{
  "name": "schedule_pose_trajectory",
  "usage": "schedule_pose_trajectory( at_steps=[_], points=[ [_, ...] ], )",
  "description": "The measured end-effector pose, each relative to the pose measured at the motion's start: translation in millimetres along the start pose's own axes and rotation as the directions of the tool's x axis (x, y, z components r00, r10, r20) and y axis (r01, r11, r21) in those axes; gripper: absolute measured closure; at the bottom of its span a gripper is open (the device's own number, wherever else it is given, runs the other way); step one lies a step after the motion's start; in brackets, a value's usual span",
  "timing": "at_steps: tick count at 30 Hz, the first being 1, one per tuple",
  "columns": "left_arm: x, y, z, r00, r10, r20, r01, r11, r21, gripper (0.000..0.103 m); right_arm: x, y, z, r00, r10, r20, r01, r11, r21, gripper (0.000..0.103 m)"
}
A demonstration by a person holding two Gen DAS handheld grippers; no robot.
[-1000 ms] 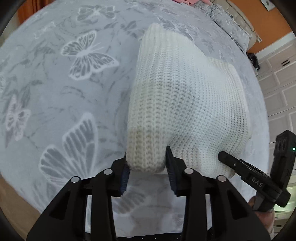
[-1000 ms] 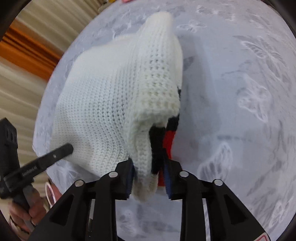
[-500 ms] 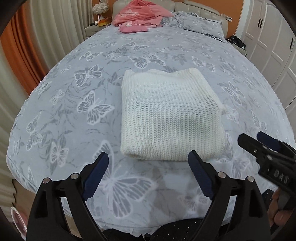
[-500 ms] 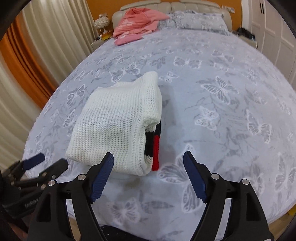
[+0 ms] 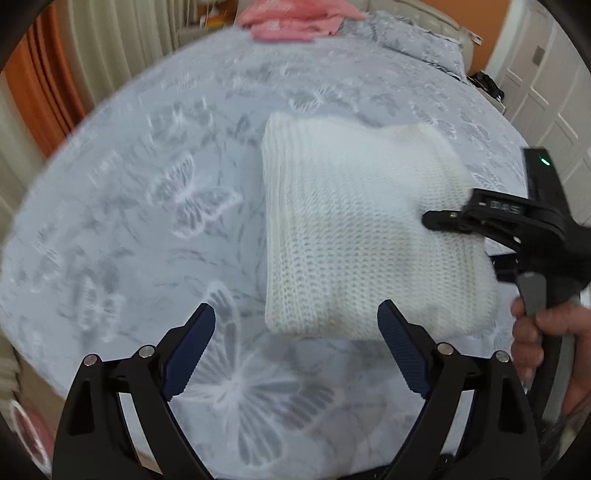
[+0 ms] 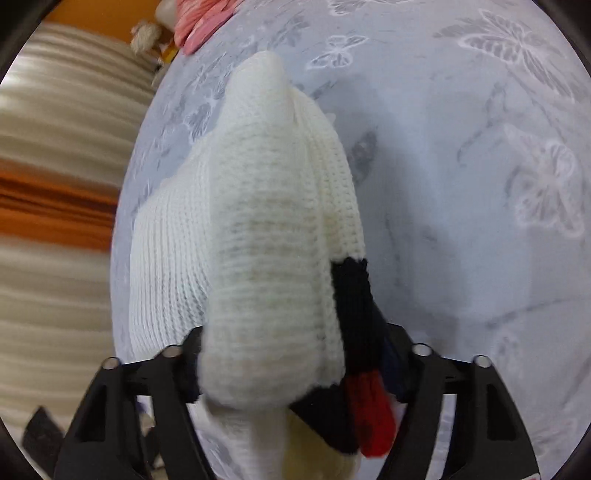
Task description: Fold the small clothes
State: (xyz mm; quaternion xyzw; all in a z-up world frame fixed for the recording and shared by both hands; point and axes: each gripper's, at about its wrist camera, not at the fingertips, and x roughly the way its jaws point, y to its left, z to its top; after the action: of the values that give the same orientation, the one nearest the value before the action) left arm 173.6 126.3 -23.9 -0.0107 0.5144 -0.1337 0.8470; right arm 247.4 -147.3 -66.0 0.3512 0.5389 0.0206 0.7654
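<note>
A folded white knit sweater [image 5: 365, 236] lies on the butterfly-print bedspread [image 5: 147, 221]. In the right wrist view the sweater [image 6: 266, 266] fills the middle, with a black and red striped edge [image 6: 354, 332] showing. My left gripper [image 5: 295, 354] is open and empty, just short of the sweater's near edge. My right gripper [image 6: 295, 373] is closed on the sweater's right side; it also shows in the left wrist view [image 5: 443, 221], reaching over the sweater's right edge. The right fingers' pads are mostly hidden by the knit.
Pink clothes [image 5: 295, 22] lie at the head of the bed near a grey pillow [image 5: 417, 40]. Curtains [image 5: 55, 74] hang at the left and white wardrobe doors [image 5: 554, 92] stand at the right. The bed's near edge is just below my left gripper.
Both grippers let go of the sweater and drew back. Since then my right gripper has come in again and closed on the sweater's right side. My left gripper stays open.
</note>
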Motion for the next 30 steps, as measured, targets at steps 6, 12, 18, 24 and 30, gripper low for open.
schedule_pose_trajectory(
  at_steps=[6, 12, 18, 24, 30],
  points=[
    [34.2, 1.7, 7.4, 0.981, -0.171, -0.09, 0.166, 0.984, -0.064, 0.069, -51.0, 17.8, -11.1, 0.994, 0.027, 0.101, -0.015, 0.993, -0.113, 0.068],
    [32.7, -41.3, 2.9, 0.986, -0.123, -0.111, 0.13, 0.99, 0.049, 0.062, -41.1, 2.7, -11.9, 0.983, -0.167, 0.071, 0.178, 0.965, -0.19, 0.054],
    [-6.4, -63.6, -4.7, 0.999, 0.048, -0.011, -0.046, 0.989, 0.137, 0.022, -117.8, 12.9, -38.9, 0.932, -0.228, 0.283, 0.286, 0.941, -0.181, 0.038],
    [-51.2, -82.4, -20.8, 0.99, 0.108, 0.087, -0.122, 0.978, 0.169, 0.01, -154.9, 18.1, -82.9, 0.9, -0.26, 0.349, 0.36, 0.896, -0.262, 0.03],
    [-76.5, -84.4, -45.5, 0.988, 0.121, 0.098, -0.132, 0.984, 0.12, 0.01, -168.7, 21.8, -120.0, 0.9, -0.255, 0.355, 0.359, 0.894, -0.269, 0.025]
  ],
)
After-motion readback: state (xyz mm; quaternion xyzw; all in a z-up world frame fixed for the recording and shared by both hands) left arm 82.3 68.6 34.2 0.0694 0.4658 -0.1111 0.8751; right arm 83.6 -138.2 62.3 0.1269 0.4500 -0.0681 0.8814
